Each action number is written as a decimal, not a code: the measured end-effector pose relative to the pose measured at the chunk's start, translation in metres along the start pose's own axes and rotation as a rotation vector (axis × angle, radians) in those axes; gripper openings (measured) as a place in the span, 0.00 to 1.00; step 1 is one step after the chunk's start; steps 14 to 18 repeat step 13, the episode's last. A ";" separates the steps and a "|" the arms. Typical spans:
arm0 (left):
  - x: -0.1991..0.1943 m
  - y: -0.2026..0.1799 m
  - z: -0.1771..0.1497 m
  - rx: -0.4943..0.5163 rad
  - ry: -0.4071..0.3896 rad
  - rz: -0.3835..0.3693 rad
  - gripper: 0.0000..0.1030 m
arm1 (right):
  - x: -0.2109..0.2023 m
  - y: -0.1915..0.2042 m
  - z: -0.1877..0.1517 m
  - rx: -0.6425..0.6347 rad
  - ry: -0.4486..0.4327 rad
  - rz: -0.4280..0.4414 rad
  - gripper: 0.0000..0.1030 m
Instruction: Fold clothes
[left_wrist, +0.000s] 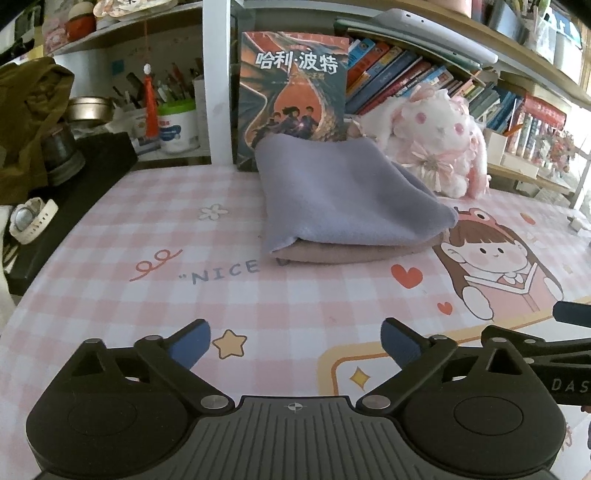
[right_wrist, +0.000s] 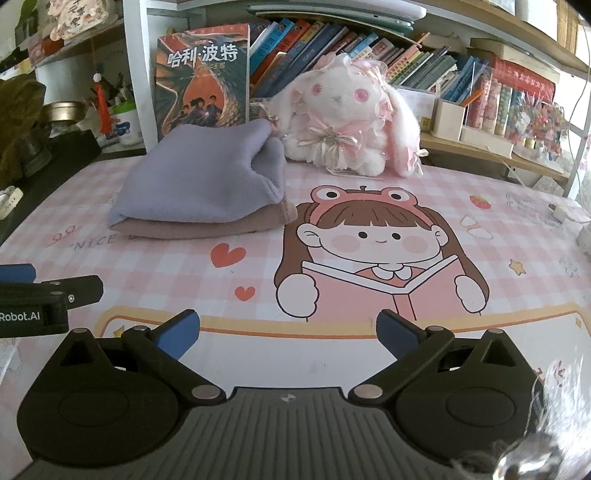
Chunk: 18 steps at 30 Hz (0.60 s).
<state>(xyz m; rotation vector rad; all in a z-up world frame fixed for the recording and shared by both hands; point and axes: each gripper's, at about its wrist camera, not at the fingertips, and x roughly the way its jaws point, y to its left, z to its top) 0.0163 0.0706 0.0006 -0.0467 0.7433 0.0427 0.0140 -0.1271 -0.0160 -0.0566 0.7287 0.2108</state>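
Observation:
A folded lilac cloth (left_wrist: 343, 199) (right_wrist: 199, 181) lies on top of a folded beige cloth (left_wrist: 354, 251) (right_wrist: 207, 225) at the back of the pink checked desk mat (left_wrist: 184, 295) (right_wrist: 517, 229). My left gripper (left_wrist: 295, 343) stands open over the mat, well short of the pile, with nothing between its blue pads. My right gripper (right_wrist: 288, 332) is open too, empty, to the right of the pile. Each gripper's side shows at the edge of the other's view.
A standing book (left_wrist: 295, 96) (right_wrist: 203, 77) and a white plush rabbit (left_wrist: 436, 140) (right_wrist: 354, 118) sit right behind the pile. Bookshelves run along the back. A black slab (left_wrist: 74, 192) with a white watch (left_wrist: 31, 219) lies at the left.

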 end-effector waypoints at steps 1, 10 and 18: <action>0.000 0.000 0.000 0.003 0.000 -0.004 0.98 | 0.000 0.000 0.000 -0.001 0.000 0.000 1.00; -0.001 0.000 -0.002 0.003 -0.006 -0.005 0.98 | -0.001 0.000 0.000 0.003 -0.003 -0.004 1.00; 0.000 0.001 -0.002 -0.004 -0.005 -0.009 0.98 | -0.001 0.000 -0.001 0.004 0.002 -0.002 1.00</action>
